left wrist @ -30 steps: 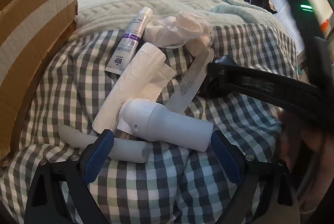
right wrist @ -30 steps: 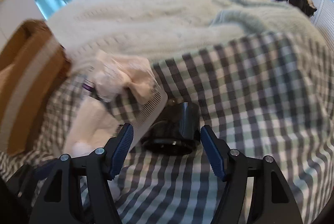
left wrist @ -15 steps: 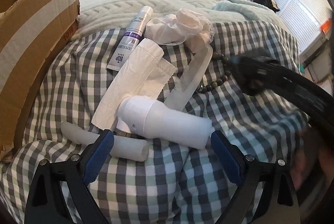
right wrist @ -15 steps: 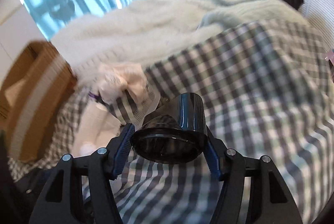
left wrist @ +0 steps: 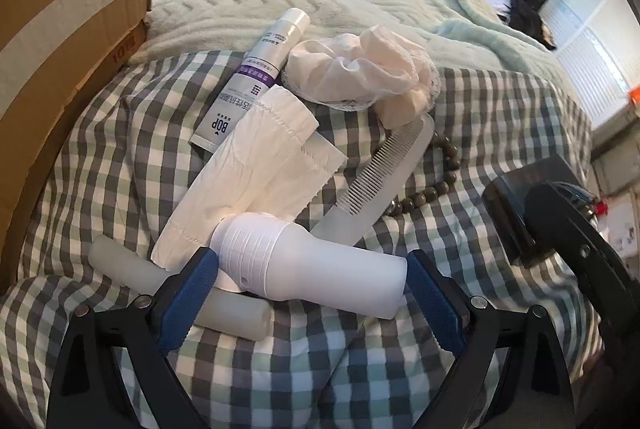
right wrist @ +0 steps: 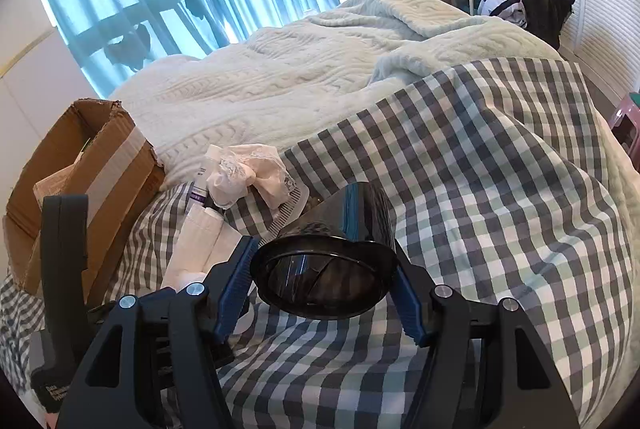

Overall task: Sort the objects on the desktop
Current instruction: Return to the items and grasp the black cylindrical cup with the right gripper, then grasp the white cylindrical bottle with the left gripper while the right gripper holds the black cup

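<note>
My right gripper [right wrist: 326, 293] is shut on a black plastic cup [right wrist: 326, 269] and holds it raised above the checked cloth; the cup also shows at the right of the left wrist view [left wrist: 516, 213]. My left gripper [left wrist: 310, 297] is open, its blue pads on either side of a white bottle [left wrist: 308, 269] lying on the cloth. Behind it lie a folded white tissue [left wrist: 260, 181], a BOP tube [left wrist: 252, 85], a crumpled white cloth [left wrist: 360, 69], a grey comb [left wrist: 384, 173], a bead bracelet [left wrist: 436, 181] and a pale cylinder [left wrist: 176, 289].
An open cardboard box [left wrist: 68, 41] stands at the left, also in the right wrist view [right wrist: 80, 181]. A pale green knitted blanket [right wrist: 320, 69] covers the bed behind the checked cloth [right wrist: 500, 189]. Curtains and furniture stand at the back.
My right gripper closed on the black cup, lifted it off the cloth and pulled back to the right, uncovering the bead bracelet. My left gripper moved slightly closer around the white bottle.
</note>
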A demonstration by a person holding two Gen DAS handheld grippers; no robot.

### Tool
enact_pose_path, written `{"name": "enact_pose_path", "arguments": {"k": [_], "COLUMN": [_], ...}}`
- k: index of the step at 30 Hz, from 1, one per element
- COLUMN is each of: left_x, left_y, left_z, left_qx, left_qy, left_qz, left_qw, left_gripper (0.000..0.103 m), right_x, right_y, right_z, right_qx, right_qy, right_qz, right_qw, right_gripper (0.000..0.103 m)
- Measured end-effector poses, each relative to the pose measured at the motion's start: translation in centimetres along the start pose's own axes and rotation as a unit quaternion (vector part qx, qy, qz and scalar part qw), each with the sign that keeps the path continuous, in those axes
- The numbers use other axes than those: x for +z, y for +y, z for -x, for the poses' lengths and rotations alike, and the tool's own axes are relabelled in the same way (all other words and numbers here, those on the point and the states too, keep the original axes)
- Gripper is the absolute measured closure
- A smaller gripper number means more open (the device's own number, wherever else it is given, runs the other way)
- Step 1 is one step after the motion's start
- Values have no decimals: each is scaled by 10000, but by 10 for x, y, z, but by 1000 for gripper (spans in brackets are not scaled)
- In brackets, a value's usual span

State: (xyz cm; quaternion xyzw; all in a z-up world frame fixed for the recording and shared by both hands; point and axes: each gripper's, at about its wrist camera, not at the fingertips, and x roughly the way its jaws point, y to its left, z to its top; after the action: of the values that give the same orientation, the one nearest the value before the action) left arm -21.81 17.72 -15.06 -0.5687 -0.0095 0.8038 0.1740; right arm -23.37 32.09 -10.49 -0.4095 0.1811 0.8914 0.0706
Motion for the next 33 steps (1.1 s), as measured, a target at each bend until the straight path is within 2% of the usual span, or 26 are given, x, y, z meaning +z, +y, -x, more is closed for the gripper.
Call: {"name": "enact_pose_path", "arguments": {"k": [4,9,14,16,19,22,29,30,33], "left_x": [-2,-15,-23,-18,-10,-4,-14,-15,-18], "left_y": [4,7,7,6,8,8,7,8,15], "left_z": [2,12,16,10,0,-16,-7,-3,13], "left_qx": [-178,-396,-408,-322,-352,-127,-186,-253,-452], "left_qy": [181,74,72,158,268,311,85,46,-38], "left_qz": [-118,-519,-770,-721,-445,-414,-704,-667,-593], "left_qw": [9996,9978,9962,9968,9980,9986,9973,9974,9972], "left_gripper": [8,14,14,13,0,0,0,1,16], "right_x": [-2,-5,-6,-5,-5,-6,-7,-7,-8], "right_y": [-1,-4,-4,-4,-3,-4,-4,-4,-3], "right_z": [0,1,0,0,-1,-3,-5,-4,-2], "right_qx": [17,45,50,46,37,35,28,33,30], "right_qy": [7,34,45,53,74,112,142,129,106], "right_qz": [-26,-64,-82,-69,-52,-61,-61,-58,-38], "right_qw": [10000,10000,9999,10000,10000,9999,9999,9999,9999], "right_gripper": [40,40,40,40,40,40,40,40,40]}}
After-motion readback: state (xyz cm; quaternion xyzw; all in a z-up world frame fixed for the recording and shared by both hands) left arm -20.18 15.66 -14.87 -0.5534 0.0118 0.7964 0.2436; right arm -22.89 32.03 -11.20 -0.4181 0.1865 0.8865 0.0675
